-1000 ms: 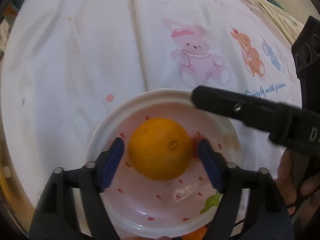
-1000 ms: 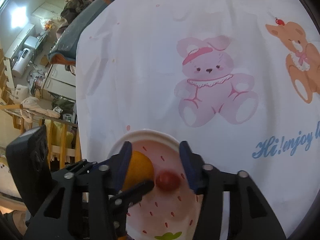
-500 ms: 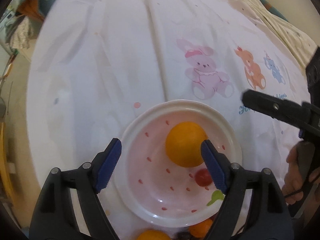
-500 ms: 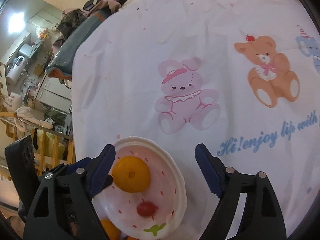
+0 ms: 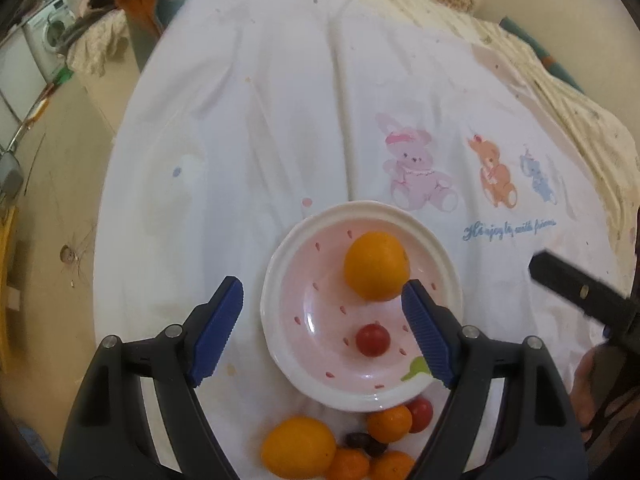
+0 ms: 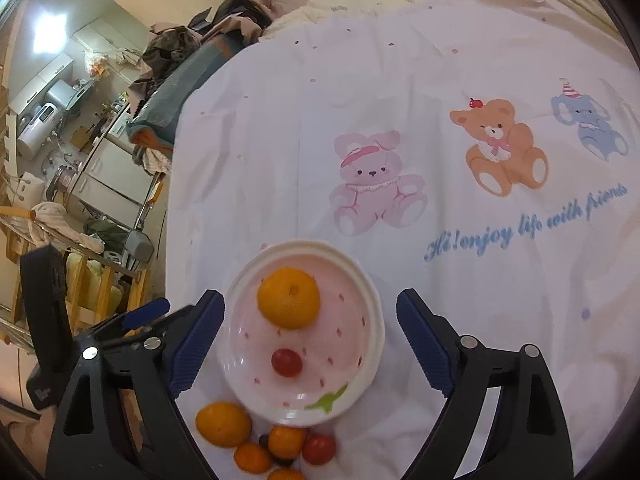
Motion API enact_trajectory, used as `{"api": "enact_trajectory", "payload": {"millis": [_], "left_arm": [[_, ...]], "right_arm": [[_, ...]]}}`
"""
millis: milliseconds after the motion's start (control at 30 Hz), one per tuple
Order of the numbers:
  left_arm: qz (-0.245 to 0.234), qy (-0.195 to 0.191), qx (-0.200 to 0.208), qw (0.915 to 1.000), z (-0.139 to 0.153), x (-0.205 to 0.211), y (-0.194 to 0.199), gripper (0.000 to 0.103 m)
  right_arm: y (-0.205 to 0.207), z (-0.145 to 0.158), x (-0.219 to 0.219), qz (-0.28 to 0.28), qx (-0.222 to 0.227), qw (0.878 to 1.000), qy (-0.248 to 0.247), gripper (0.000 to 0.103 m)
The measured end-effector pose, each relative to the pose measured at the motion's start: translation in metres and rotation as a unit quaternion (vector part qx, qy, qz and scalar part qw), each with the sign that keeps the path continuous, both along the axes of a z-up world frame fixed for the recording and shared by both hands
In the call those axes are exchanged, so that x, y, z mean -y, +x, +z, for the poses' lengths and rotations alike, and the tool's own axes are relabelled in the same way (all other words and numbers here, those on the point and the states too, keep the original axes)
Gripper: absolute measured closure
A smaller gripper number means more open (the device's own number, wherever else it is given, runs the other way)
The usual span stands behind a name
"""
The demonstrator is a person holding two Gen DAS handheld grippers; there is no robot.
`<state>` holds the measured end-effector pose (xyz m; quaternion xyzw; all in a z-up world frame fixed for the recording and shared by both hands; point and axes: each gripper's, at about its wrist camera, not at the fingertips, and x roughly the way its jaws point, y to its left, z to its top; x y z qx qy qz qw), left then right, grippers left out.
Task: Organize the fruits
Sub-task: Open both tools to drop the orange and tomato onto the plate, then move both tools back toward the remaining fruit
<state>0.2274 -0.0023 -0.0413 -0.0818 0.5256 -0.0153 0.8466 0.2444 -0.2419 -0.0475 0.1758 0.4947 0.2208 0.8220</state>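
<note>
A round pink-and-white ceramic plate [image 5: 362, 394] with red dashes sits low in the centre of both wrist views on a white cartoon-print bedsheet [image 5: 280, 120]. It holds a large orange [image 5: 377, 266] toward its far side and a small red cherry tomato [image 5: 373, 340] nearer the middle, the two apart. The left gripper [image 5: 322, 330] hangs above the plate, its blue-padded fingers [image 5: 218, 330] spread wide and holding nothing. The right gripper [image 6: 310, 342] likewise hangs with its blue-padded fingers spread, empty. Below the plate's near rim, a loose cluster of oranges and tomatoes [image 6: 276, 446] lies on the sheet.
</note>
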Motion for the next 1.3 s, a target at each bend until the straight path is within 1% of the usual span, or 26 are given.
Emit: {"api": "enact_trajectory", "payload": {"millis": [100,233,267,300,333,367,467,533,633,700,800,833,900,967,1100,1133,1200,1300], "left_arm": [[-0.004,0.013,0.017,0.9998,0.009,0.005,-0.014,0.024],[-0.002,-0.012,0.026,0.9996,0.017,0.006,-0.033,0.023],[-0.001,-0.015,0.029,0.9995,0.019,0.006,-0.040,0.022],[0.000,-0.017,0.032,0.9993,0.020,0.006,-0.044,0.015],[0.004,-0.015,0.039,0.9991,0.023,0.006,-0.051,0.009],[0.009,-0.010,0.047,0.9988,0.026,0.007,-0.058,0.009],[0.013,0.000,0.067,0.9977,0.032,0.009,-0.075,0.009],[0.009,0.001,0.092,0.9958,0.036,0.011,-0.088,0.009],[-0.011,0.032,0.106,0.9938,0.038,0.019,-0.100,0.009],[-0.010,0.041,0.095,0.9945,0.036,0.020,-0.106,0.009],[-0.002,0.030,0.075,0.9967,0.029,0.016,-0.113,0.009],[0.004,0.030,0.072,0.9970,0.027,0.013,-0.115,0.009],[0.013,0.019,0.067,0.9975,0.024,0.007,-0.119,0.009],[0.025,0.017,0.059,0.9978,0.020,0.001,-0.120,0.009],[0.038,0.029,0.050,0.9976,0.013,-0.007,-0.122,0.009],[0.045,0.020,0.045,0.9978,0.010,-0.010,-0.123,0.009],[0.054,0.003,0.024,0.9983,0.000,-0.015,-0.123,0.009],[0.064,-0.008,-0.016,0.9978,-0.018,-0.018,-0.121,0.009]], "right_arm": [[-0.019,0.002,0.000,0.004,0.005,1.000,-0.003,0.012],[-0.048,0.008,0.004,0.002,0.020,1.000,-0.018,0.011],[-0.056,0.010,0.006,-0.001,0.023,1.000,-0.017,0.011],[-0.064,0.011,0.009,-0.004,0.025,1.000,-0.016,0.011],[-0.069,0.012,0.011,-0.007,0.026,1.000,-0.015,0.011],[-0.077,0.013,0.013,-0.009,0.028,0.999,-0.014,0.011],[-0.098,0.013,0.019,-0.016,0.031,0.999,-0.017,0.011],[-0.110,0.012,0.022,-0.021,0.032,0.999,-0.017,0.011],[-0.127,0.013,0.027,-0.035,0.037,0.999,-0.017,0.011],[-0.137,0.012,0.028,-0.041,0.038,0.998,-0.017,0.011],[-0.144,0.009,0.031,-0.049,0.034,0.998,-0.016,0.011],[-0.146,0.007,0.031,-0.051,0.033,0.998,-0.016,0.011],[-0.149,0.005,0.033,-0.055,0.028,0.998,-0.018,0.011],[-0.150,0.002,0.035,-0.060,0.024,0.998,-0.019,0.011],[-0.149,-0.006,0.041,-0.075,0.006,0.997,-0.019,0.011],[-0.149,-0.008,0.042,-0.078,0.001,0.997,-0.017,0.011],[-0.148,-0.011,0.042,-0.081,-0.007,0.997,-0.013,0.011],[-0.146,-0.016,0.042,-0.083,-0.016,0.996,-0.012,0.011]]}}
